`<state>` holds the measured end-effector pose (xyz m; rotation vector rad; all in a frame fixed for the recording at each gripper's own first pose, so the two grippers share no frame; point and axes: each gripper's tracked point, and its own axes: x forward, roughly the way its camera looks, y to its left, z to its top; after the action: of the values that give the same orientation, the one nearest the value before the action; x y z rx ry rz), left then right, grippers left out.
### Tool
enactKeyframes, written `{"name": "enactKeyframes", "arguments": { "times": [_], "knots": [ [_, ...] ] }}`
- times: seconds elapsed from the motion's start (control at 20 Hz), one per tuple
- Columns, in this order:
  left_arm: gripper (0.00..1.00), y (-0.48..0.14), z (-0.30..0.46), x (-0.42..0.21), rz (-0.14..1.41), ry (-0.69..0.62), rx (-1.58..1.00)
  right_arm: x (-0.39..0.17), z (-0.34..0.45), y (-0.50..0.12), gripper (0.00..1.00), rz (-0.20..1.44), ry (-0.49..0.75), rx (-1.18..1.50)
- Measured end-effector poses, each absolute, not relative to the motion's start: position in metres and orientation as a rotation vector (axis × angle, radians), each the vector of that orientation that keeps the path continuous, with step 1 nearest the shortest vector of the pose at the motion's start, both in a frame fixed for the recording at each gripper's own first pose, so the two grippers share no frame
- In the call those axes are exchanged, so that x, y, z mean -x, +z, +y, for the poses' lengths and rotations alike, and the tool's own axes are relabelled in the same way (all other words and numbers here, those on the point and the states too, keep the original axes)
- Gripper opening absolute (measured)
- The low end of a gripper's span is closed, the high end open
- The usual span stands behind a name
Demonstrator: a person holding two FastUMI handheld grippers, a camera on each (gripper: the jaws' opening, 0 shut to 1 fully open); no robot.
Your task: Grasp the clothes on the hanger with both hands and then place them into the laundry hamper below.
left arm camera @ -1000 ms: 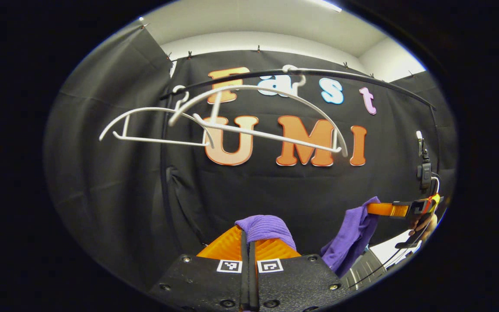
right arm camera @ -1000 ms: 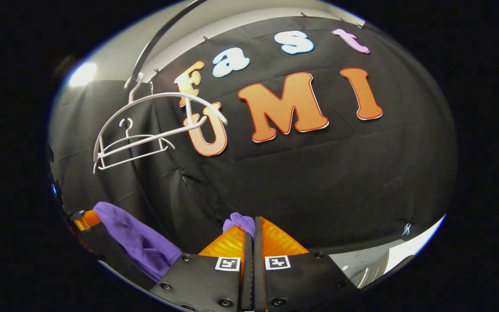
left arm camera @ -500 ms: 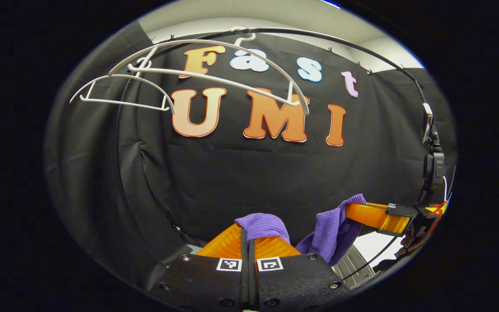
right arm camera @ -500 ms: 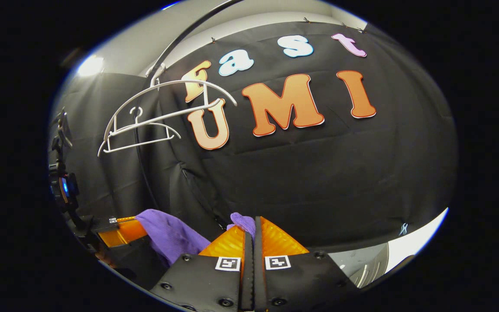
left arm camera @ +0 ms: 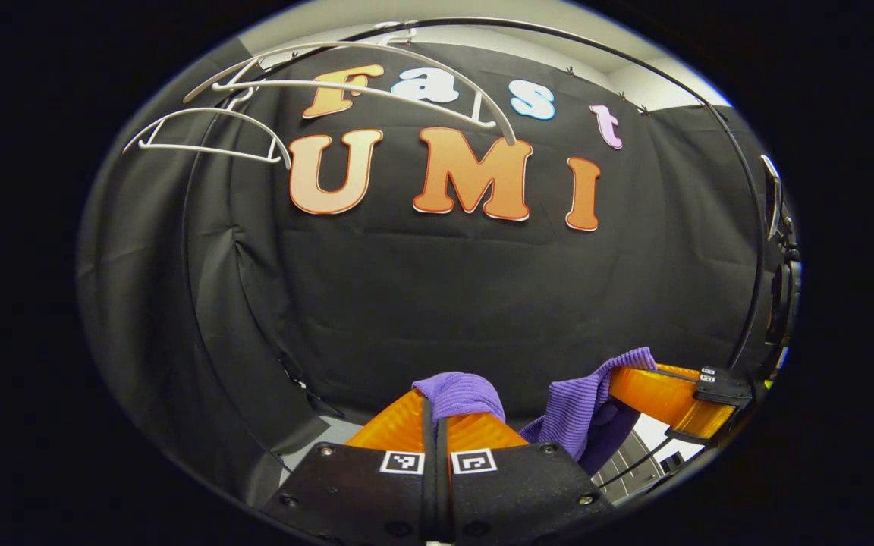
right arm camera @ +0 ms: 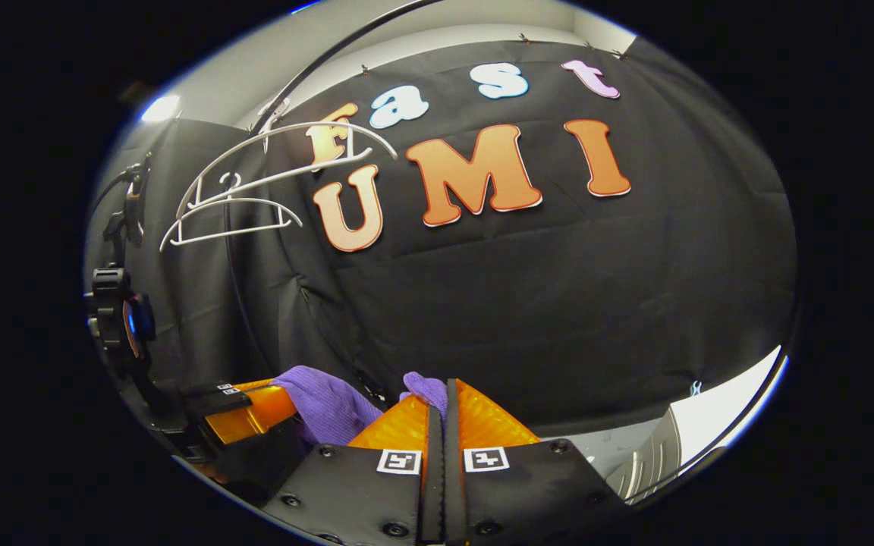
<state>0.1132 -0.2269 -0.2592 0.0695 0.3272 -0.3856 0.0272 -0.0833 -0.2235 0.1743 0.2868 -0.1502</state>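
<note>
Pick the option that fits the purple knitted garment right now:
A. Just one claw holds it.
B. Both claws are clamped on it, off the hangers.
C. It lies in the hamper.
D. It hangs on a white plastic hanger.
B: the purple knitted garment is pinched in the left claw and in the right claw, while the white plastic hangers hang bare on the black rail above.

The left hand-held gripper (left arm camera: 437, 413) pinches a purple garment (left arm camera: 461, 396); the right hand-held gripper (left arm camera: 623, 379) grips it nearby. Two bare white hangers (left arm camera: 376, 76) hang on a rail (left arm camera: 634, 64) above.
</note>
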Motion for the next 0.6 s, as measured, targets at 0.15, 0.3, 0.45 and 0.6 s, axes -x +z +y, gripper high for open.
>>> {"name": "enactKeyframes", "arguments": {
  "times": [0.15, 0.3, 0.45, 0.6],
  "knots": [
    [0.00, -0.287, -0.224, -0.115, 0.353, -0.366, -0.075, -0.026, -0.091, -0.251, 0.07, 0.306, -0.168, -0.234],
    [0.00, -0.334, -0.221, -0.115, 0.446, -0.344, -0.075, -0.028, -0.106, -0.287, 0.07, 0.359, -0.207, -0.238],
    [0.00, -0.368, -0.221, -0.116, 0.517, -0.326, -0.066, -0.031, -0.115, -0.315, 0.07, 0.399, -0.228, -0.243],
    [0.01, -0.404, -0.220, -0.114, 0.572, -0.329, -0.081, -0.036, -0.124, -0.345, 0.07, 0.443, -0.240, -0.229]
  ]
}}
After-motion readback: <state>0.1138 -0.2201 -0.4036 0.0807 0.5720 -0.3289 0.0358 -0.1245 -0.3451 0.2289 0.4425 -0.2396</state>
